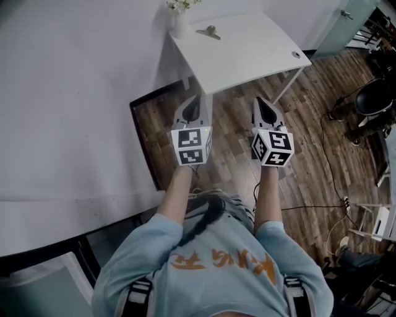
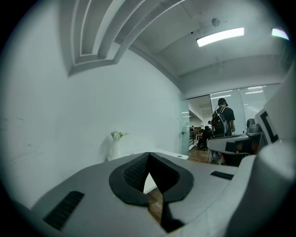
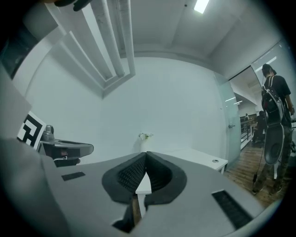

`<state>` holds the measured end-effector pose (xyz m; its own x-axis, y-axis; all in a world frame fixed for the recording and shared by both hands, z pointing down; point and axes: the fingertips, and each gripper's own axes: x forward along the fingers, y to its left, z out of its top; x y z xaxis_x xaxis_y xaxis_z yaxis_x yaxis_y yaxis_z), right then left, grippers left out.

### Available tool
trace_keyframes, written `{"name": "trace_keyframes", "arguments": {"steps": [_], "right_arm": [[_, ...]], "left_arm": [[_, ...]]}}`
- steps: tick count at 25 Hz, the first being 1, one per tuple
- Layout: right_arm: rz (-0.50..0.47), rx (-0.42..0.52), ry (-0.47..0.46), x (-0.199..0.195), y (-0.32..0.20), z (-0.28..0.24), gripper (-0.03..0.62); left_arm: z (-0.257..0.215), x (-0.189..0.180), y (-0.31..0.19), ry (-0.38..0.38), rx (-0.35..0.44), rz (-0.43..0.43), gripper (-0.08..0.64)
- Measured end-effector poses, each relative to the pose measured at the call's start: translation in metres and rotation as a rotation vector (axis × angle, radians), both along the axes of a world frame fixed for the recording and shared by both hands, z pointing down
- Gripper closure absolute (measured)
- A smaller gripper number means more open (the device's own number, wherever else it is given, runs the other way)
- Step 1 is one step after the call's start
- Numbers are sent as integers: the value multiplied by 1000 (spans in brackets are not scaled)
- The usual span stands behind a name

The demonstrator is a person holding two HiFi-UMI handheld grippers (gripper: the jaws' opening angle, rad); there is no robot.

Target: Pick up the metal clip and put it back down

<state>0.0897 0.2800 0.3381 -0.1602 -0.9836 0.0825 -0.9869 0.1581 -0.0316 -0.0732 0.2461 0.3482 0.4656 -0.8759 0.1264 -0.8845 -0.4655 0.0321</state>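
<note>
The metal clip (image 1: 209, 31) lies on the far part of a small white table (image 1: 247, 56), next to a white vase of flowers (image 1: 180, 18). Both grippers hang in the air short of the table's near edge, over the wood floor. My left gripper (image 1: 192, 102) is shut with nothing in it, its tips touching. My right gripper (image 1: 262, 104) is shut and empty too. In the left gripper view the jaws meet at the left gripper (image 2: 148, 155) tip, with the vase (image 2: 115, 144) beyond. The right gripper (image 3: 146, 155) view shows the table (image 3: 203, 158) ahead.
A white wall runs along the left. A dark-framed panel (image 1: 143, 133) leans on the floor left of the grippers. Cables (image 1: 328, 167) trail over the wood floor at right, near a black chair (image 1: 374, 99). A person with a backpack (image 2: 223, 121) stands far off.
</note>
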Motion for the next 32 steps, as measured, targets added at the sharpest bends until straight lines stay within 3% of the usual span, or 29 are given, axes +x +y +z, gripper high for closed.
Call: {"name": "trace_keyframes", "arguments": {"steps": [19, 32], "right_arm": [[-82, 12, -29, -2, -9, 2, 580], [-143, 36, 0, -14, -45, -4, 580]], "left_arm": [[-4, -2, 6, -46, 28, -58, 543], [-10, -9, -25, -41, 67, -91, 543]]}}
